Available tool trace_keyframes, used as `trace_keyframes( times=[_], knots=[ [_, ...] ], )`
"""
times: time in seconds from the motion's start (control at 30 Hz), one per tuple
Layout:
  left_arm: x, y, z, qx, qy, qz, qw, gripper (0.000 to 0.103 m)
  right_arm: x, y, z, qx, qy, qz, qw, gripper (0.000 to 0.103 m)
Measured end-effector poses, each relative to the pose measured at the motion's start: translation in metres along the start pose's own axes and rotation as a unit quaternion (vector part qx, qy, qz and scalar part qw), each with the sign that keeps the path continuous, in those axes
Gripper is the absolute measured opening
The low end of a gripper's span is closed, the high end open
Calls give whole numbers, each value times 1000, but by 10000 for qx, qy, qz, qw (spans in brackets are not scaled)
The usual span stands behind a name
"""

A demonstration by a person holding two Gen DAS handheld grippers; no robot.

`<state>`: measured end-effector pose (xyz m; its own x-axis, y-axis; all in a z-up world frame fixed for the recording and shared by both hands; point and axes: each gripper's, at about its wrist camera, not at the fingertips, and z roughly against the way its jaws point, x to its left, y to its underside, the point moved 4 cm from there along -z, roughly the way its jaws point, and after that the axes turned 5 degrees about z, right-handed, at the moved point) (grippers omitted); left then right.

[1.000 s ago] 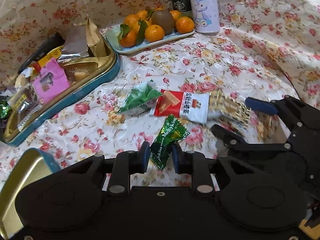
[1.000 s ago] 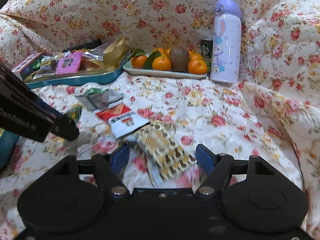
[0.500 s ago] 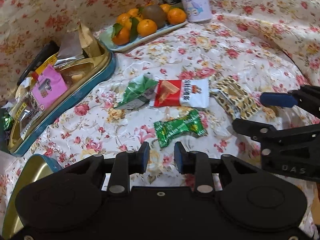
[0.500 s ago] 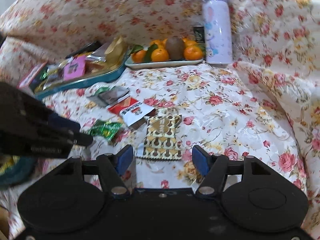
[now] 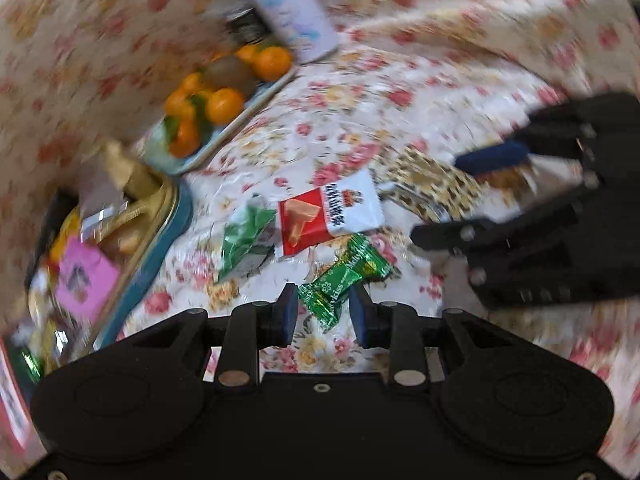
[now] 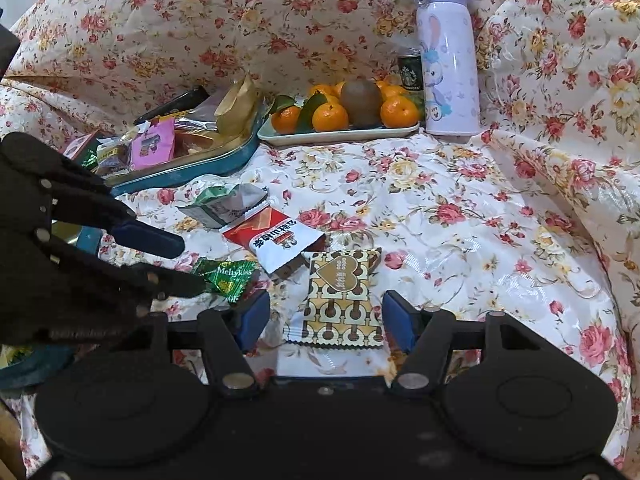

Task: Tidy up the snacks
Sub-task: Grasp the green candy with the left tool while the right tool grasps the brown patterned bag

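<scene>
Blue-padded fingers of the left gripper are being held apart around the green Meltykiss candy wrapper; the wide-open right gripper is bracketing the gold patterned sachet, both on the floral cloth.

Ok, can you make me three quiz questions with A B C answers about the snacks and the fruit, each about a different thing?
1. Where is the gold patterned packet?
A. In the blue tin
B. Between the fingers of the right hand-held gripper
C. On the fruit plate

2. What colour is the Meltykiss candy?
A. Green
B. Pink
C. Orange

3. How are the fingers of the left hand-held gripper?
A. Shut on the bottle
B. Shut on the red and white packet
C. Open around the candy

Answers: B, the packet lies on the cloth between the blue pads. A, its wrapper is green. C, there are gaps on both sides of the candy.
</scene>
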<state>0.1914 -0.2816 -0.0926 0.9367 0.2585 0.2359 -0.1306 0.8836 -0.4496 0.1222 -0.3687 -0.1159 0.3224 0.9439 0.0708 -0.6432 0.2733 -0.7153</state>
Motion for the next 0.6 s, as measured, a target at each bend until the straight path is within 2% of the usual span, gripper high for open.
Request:
trace_keyframes(
  times=[0.1, 0.37, 0.47, 0.57, 0.6],
  knots=[
    [-6, -1, -3, 10, -95, -471, 9988, 40, 0, 2, -3, 36, 49, 43, 10000, 58],
    [-8, -11, -20, 79, 92, -588, 9982, 40, 1, 2, -4, 13, 93, 134, 9999, 56],
    [-6, -13, -24, 80, 193, -408, 9990, 39, 1, 2, -4, 6, 102, 134, 9999, 54],
    [2, -13, -26, 123, 355, -2, 9993, 38, 0, 3, -3, -11, 116, 110, 9999, 53],
    [5, -12, -26, 147, 438, 194, 9987, 30, 1, 3, -3, -15, 140, 112, 9998, 52]
  ],
)
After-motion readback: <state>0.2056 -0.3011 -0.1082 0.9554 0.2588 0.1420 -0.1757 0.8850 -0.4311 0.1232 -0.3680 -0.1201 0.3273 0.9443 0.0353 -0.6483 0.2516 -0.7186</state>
